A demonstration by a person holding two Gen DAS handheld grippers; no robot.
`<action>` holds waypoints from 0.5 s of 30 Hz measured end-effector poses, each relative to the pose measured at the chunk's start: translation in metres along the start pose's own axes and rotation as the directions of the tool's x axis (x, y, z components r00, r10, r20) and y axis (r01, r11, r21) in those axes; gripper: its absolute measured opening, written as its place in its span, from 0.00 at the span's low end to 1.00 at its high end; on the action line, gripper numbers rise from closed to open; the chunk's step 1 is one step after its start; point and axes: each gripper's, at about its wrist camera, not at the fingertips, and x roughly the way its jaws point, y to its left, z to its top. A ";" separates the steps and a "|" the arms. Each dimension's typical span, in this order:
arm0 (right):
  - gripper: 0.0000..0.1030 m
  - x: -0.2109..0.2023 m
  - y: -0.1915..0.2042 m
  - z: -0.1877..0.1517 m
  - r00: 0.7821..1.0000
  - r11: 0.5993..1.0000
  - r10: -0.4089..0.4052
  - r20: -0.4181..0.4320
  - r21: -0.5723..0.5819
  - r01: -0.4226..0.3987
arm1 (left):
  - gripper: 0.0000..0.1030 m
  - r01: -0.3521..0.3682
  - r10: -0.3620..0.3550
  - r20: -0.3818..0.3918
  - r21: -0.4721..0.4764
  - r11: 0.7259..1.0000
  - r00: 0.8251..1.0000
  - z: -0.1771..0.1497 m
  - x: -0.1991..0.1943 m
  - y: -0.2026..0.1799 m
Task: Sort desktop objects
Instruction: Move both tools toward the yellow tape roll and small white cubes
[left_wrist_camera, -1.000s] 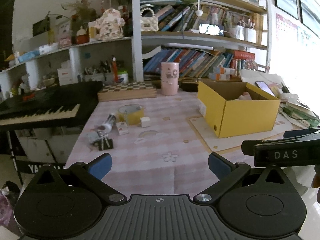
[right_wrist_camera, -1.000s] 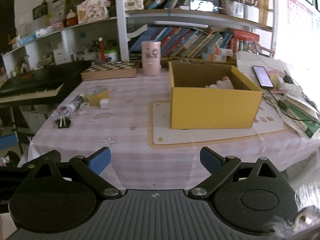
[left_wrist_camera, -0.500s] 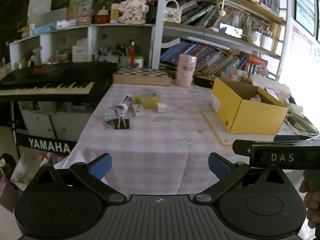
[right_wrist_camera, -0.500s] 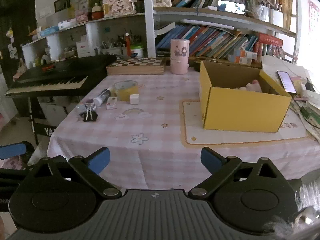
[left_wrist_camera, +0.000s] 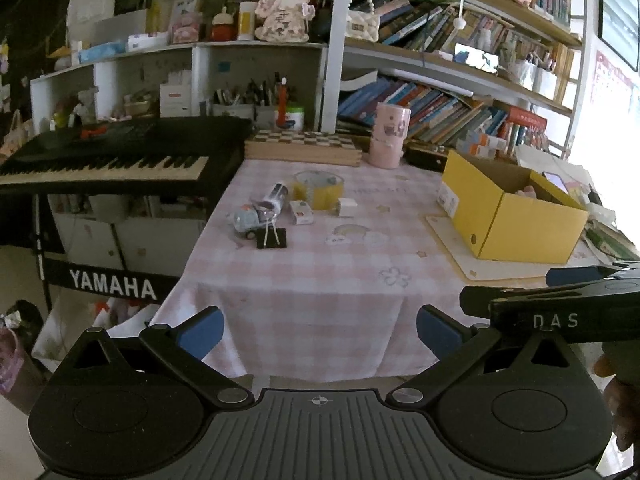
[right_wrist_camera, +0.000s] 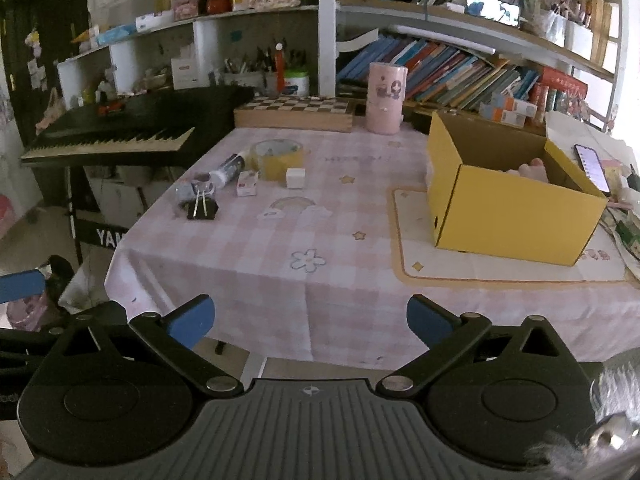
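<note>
Right gripper [right_wrist_camera: 308,322] wide open, empty, off the near edge of the table [right_wrist_camera: 360,280]. Yellow box [right_wrist_camera: 508,204] open on a mat at right. Tape roll [right_wrist_camera: 279,158], binder clip [right_wrist_camera: 203,208], tube [right_wrist_camera: 230,168] and two small white boxes clustered far left.

Glare at right, fisheye-warped edges.

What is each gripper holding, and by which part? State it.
Nothing is held. The left gripper and right gripper both have open jaws, short of the table.
</note>
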 end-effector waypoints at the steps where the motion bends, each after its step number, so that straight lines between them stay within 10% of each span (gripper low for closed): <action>1: 1.00 0.000 0.000 0.000 1.000 1.000 0.007 0.000 0.004 -0.007 | 1.00 0.004 -0.004 0.003 0.000 1.000 1.000 0.000 0.000 0.001; 15: 1.00 0.010 0.015 0.012 0.999 0.999 0.036 0.006 -0.011 -0.036 | 1.00 0.007 -0.008 -0.017 -0.054 0.999 1.000 0.006 0.007 0.020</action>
